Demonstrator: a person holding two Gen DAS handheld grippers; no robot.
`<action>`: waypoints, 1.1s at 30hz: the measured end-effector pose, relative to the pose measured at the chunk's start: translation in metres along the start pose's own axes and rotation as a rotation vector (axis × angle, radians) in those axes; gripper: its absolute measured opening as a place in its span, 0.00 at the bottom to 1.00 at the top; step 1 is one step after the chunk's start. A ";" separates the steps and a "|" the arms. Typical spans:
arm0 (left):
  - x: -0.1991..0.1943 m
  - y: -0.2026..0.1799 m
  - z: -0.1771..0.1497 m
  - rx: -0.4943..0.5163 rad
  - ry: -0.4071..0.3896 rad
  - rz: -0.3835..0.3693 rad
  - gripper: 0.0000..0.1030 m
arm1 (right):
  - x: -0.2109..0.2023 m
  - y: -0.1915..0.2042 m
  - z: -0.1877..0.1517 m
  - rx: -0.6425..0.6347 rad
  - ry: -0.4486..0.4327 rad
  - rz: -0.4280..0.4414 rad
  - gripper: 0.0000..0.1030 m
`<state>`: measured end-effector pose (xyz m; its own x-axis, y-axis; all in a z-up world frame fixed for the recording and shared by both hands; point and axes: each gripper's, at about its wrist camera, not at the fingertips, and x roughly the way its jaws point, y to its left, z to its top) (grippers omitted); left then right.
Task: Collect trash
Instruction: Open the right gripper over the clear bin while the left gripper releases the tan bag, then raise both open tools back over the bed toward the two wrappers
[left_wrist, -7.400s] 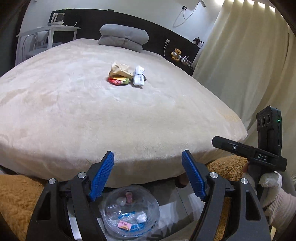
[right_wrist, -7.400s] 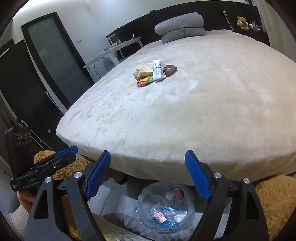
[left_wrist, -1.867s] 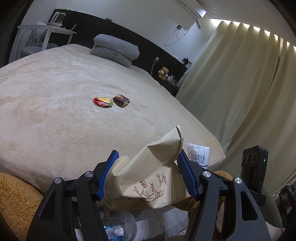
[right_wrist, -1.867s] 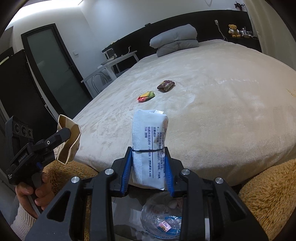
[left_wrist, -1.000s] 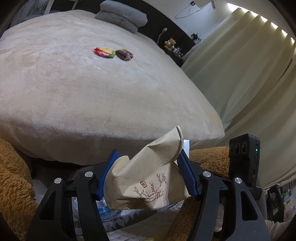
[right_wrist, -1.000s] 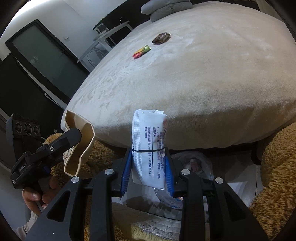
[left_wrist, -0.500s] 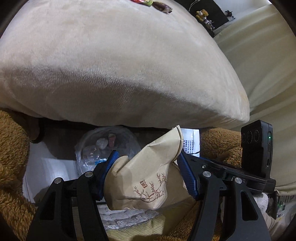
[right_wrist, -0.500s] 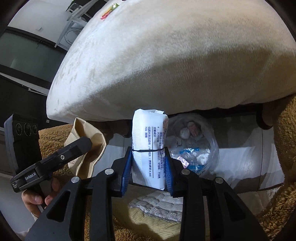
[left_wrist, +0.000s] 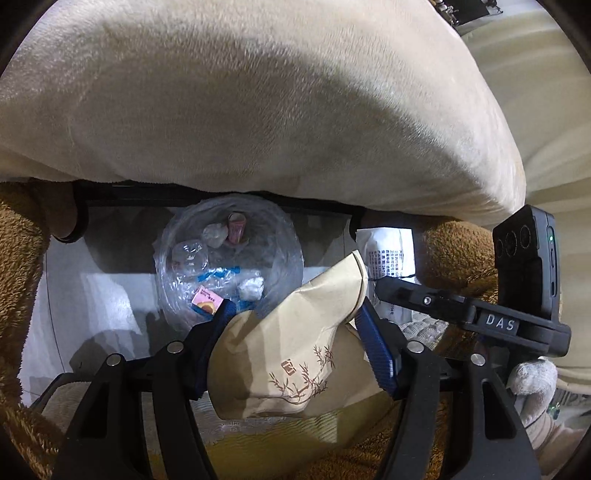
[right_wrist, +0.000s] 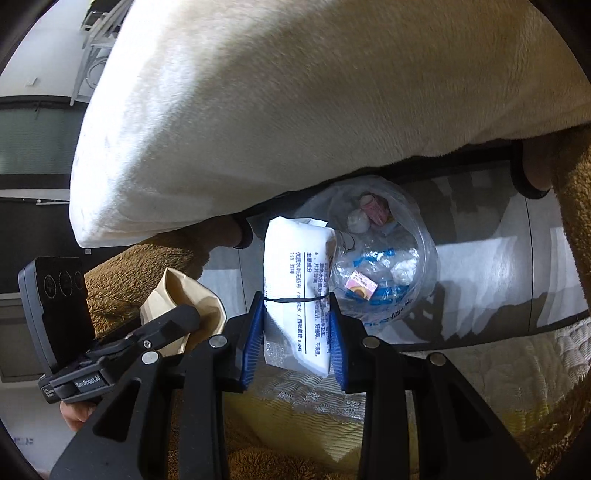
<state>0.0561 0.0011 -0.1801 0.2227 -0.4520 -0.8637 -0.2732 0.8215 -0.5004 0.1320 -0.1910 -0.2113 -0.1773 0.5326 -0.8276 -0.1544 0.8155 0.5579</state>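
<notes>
My left gripper (left_wrist: 295, 332) is shut on a crumpled tan paper bag (left_wrist: 288, 354) with a bamboo print, held above and just right of a bin lined with clear plastic (left_wrist: 173, 291). My right gripper (right_wrist: 295, 332) is shut on a white tissue pack (right_wrist: 295, 280) bound by a black band, held just left of the same bin (right_wrist: 424, 269). The bin holds several bits of trash. The white pack also shows in the left wrist view (left_wrist: 391, 254), and the tan bag in the right wrist view (right_wrist: 181, 295).
The beige bed (left_wrist: 258, 110) overhangs the bin and fills the upper half of both views. Brown fleece-clad legs (left_wrist: 22, 236) flank the bin on both sides. A pale floor (right_wrist: 498, 258) lies under it, and a patterned mat (right_wrist: 517, 369) is near me.
Both grippers have tilted down from over the bed toward the floor, each still holding its item. The bin has come into fuller view and sits closer to both loads.
</notes>
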 end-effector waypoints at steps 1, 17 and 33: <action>0.002 0.000 0.000 0.003 0.007 0.010 0.64 | 0.000 -0.003 0.001 0.012 0.001 0.005 0.33; -0.001 -0.005 0.003 0.044 -0.011 0.027 0.80 | -0.010 -0.007 0.003 0.062 -0.051 0.011 0.47; -0.055 -0.016 -0.012 0.160 -0.276 -0.037 0.80 | -0.047 0.007 -0.018 -0.118 -0.234 0.008 0.47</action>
<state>0.0365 0.0090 -0.1252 0.4811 -0.3894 -0.7855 -0.1141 0.8605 -0.4965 0.1222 -0.2142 -0.1671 0.0483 0.5883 -0.8072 -0.2689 0.7859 0.5568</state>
